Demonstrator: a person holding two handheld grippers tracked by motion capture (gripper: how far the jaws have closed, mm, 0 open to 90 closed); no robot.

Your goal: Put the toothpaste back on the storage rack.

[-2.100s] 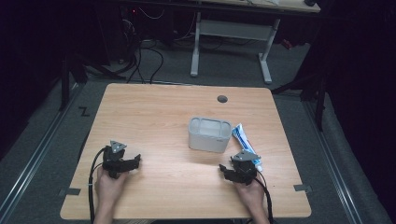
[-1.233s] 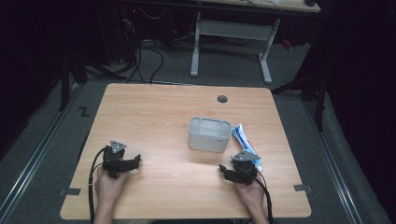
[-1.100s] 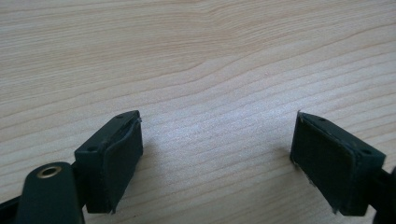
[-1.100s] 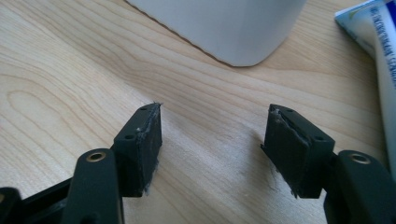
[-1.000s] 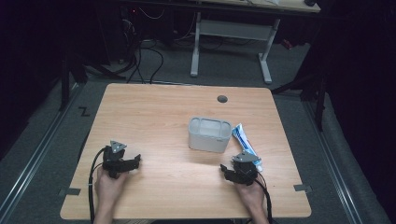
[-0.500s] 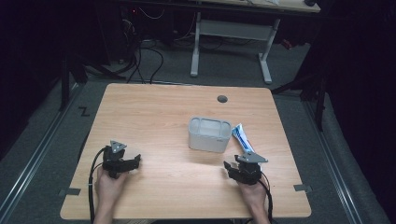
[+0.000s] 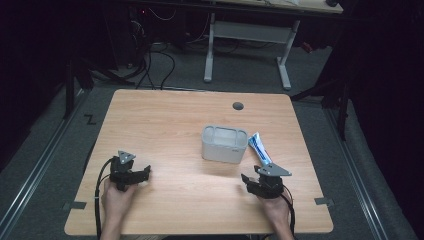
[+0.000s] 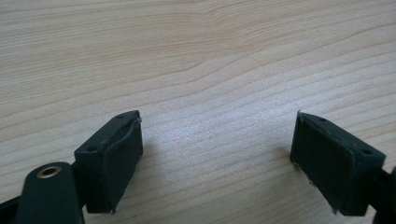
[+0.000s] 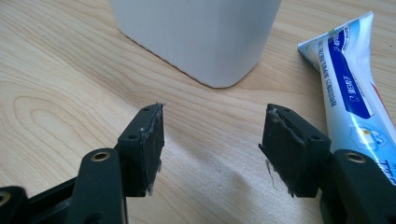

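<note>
From the high view, the white container (image 7: 224, 144) sits mid-table, and the toothpaste tube (image 7: 260, 149) lies just beside its right wall. The right gripper (image 7: 257, 183) has drawn back a little from the tube's near end in the last second and now sits on the table nearer the person; I take that as lining up a grab on the tube. The left gripper (image 7: 134, 174) hasn't budged, well left of the container.

In the left gripper view, the left gripper (image 8: 217, 156) stands wide apart over bare wood, holding nothing.

In the right gripper view, the right gripper (image 9: 212, 144) gapes with nothing between the jaws; the container (image 9: 196, 35) is just ahead, the tube (image 9: 348, 88) to its right. The tube carries blue lettering, too slanted and small for me to read.
</note>
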